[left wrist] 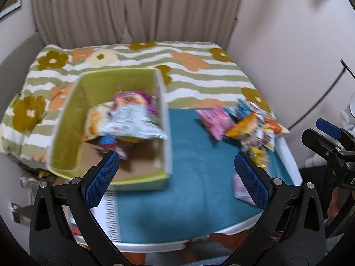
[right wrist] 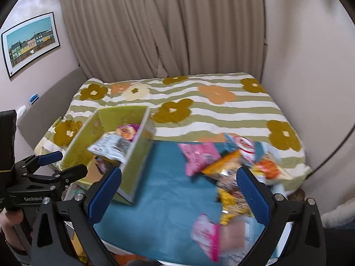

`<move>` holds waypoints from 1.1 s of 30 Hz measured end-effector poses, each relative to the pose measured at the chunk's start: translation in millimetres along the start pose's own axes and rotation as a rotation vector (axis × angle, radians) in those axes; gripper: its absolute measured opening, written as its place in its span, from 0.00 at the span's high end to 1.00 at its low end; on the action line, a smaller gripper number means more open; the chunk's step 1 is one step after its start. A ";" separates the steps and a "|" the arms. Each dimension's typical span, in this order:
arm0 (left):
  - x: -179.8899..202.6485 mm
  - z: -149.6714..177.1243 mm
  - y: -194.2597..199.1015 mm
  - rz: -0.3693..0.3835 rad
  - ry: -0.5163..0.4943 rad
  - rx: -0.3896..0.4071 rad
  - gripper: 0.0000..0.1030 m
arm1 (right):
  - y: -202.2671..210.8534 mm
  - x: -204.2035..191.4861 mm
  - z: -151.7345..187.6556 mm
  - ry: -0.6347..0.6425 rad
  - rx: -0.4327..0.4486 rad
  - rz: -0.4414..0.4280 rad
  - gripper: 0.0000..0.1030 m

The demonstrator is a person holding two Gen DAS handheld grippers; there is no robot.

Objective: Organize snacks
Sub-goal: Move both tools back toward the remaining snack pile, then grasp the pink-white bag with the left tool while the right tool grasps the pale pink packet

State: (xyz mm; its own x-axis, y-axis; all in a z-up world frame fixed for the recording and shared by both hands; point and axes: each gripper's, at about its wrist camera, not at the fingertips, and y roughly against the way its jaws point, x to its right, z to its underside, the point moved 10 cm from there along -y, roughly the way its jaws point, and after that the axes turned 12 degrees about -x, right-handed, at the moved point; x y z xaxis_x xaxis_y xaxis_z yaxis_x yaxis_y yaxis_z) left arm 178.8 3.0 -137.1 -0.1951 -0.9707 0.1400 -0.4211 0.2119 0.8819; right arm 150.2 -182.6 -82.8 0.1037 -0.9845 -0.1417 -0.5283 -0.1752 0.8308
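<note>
Both views motion-blurred, labels unreadable.

Far left, right wrist view: framed picture (right wrist: 31, 42) on the wall, beige curtain (right wrist: 164, 26) behind the bed. A bare hand (right wrist: 11, 223) grips the handle of the left hand-held gripper (right wrist: 64, 164). In its own view the left hand-held gripper (left wrist: 176, 164) has its blue pads (left wrist: 103, 177) spread wide apart, nothing between them. It hangs over the near edge of the green box and the mat.

Green cardboard box (left wrist: 66, 119) sits at the left end of the table, partly off the mat, open top, brown floor showing. Inside: a white snack bag (left wrist: 131, 122) on top, tilted, purple bag (left wrist: 135, 96) behind it toward the far wall, orange-and-white bag (left wrist: 94, 119) to its left, and a red-and-blue pack (left wrist: 108, 141) underneath.

Centre: teal mat (left wrist: 195, 184) on the white table (left wrist: 155, 245), bare in the middle. Bed with green-striped flower quilt (left wrist: 199, 77) directly behind the table.

Right: loose snack pile (right wrist: 239, 173) at the mat's right side. Pink bag (right wrist: 199, 157) at the left of the pile, orange bag (right wrist: 224, 164) touching it, more packs stacked behind. Yellow pack (right wrist: 230, 199) nearer. One pink-and-white pack (right wrist: 208, 232) lies apart from the pile at the near right corner.

Right hand-held gripper (right wrist: 178, 179): pads wide apart, holding nothing, over the mat between box and pile.
</note>
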 end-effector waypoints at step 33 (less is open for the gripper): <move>164.2 119.1 -219.8 0.068 -0.006 -0.382 0.30 | -106.6 167.2 148.0 -0.085 -0.264 -0.030 0.00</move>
State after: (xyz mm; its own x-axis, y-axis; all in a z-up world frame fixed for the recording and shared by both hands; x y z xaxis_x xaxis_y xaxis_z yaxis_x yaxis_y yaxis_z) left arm 133.8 -189.4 -361.6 -0.2167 -0.9551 0.2019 -0.0473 0.2168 0.9751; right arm 99.1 -330.2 -274.7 0.0394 -0.9782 -0.2038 -0.2867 -0.2065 0.9355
